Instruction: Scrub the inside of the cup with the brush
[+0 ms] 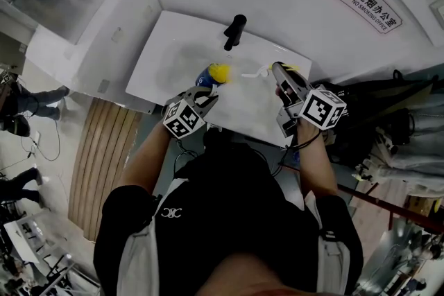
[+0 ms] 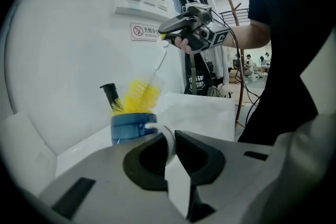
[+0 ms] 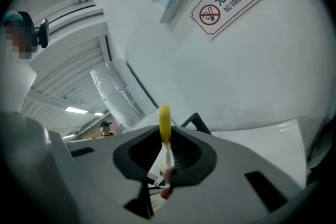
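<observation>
1. The left gripper (image 2: 170,140) is clenching its jaws on the white handle (image 2: 161,134) of the blue cup (image 2: 130,128). It is holding the cup upright over the sink (image 1: 166,52), near the black faucet (image 1: 234,31).
2. The right gripper (image 3: 167,153) is pinching the brush (image 2: 142,96) with its jaws shut tight on the thin stem, close to the yellow end. The stem is slanting down towards the cup.
3. The yellow bristles are sitting at the cup's mouth, mostly showing above the rim, so the scrubbing looks barely started.
4. To do this step well, I judge the brush should be going deeper and straighter. It should be pressing against the wall and the bottom and twisting, while the left gripper is bracing the cup.
5. The grip is so far up the stem that hard pushing is likely to bend it or tip the cup about its handle.
6. Contents: the cup is holding only the lower bristles, as far as can be seen, and whether water is in it cannot be told. The sink is looking bare.
</observation>
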### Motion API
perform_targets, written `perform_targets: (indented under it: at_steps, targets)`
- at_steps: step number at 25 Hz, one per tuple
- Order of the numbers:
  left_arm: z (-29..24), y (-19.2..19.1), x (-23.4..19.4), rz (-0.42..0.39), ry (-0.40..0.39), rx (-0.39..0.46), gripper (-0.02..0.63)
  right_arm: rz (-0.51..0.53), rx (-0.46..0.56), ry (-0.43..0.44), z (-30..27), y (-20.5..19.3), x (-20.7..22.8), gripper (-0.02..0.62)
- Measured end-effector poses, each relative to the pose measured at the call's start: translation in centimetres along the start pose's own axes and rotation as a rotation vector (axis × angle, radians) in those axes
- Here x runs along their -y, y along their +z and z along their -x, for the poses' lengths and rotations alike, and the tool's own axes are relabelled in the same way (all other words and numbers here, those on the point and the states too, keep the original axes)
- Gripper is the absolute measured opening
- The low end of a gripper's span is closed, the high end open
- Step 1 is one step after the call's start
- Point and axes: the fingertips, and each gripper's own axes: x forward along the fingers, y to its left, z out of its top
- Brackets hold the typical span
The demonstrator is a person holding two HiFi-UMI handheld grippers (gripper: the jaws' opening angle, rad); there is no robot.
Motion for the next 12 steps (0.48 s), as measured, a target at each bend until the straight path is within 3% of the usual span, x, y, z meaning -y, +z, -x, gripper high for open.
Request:
perform_targets:
  at_steps: [6,12]
  targets:
    - [0.4,1.5,1.2,-0.084,-0.022,0.015,0.048,-0.019,-0.049,0.038,-1.3,-1.3,-0.5,0.055]
    - [1.2,3.5,2.2,-0.099,-0.059,0.063,0.046,-0.052,-0.022,0.103,-3.2,-0.8,-2.2,0.055]
